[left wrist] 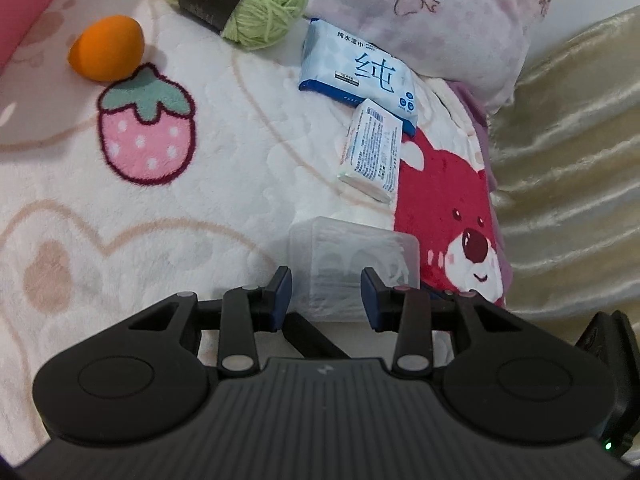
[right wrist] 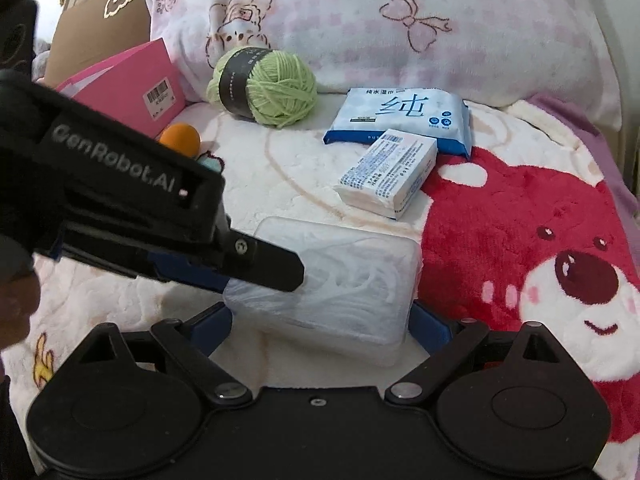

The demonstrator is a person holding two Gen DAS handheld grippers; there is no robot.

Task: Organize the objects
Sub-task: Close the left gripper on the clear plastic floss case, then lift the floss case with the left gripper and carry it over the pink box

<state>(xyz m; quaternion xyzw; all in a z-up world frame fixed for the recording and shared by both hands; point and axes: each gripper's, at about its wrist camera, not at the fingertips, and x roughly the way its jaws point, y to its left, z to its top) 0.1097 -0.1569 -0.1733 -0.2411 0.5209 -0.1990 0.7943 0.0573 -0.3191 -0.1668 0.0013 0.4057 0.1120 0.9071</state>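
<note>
Both claws on the clear box

My left claw [left wrist: 326, 294] and right claw [right wrist: 320, 320] each grip the clear plastic box [right wrist: 340, 284] above the bed's fleece blanket [left wrist: 224, 184], near the tissue pack [right wrist: 390, 172].

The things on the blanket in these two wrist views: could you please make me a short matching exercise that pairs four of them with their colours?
Things:
1. ball of yarn
2. egg-shaped sponge
3. pack of wet wipes
4. box of floss picks

Colours:
A. blue and white
B. see-through
C. light green
D. orange

Pairs: 1-C, 2-D, 3-A, 4-B
</note>
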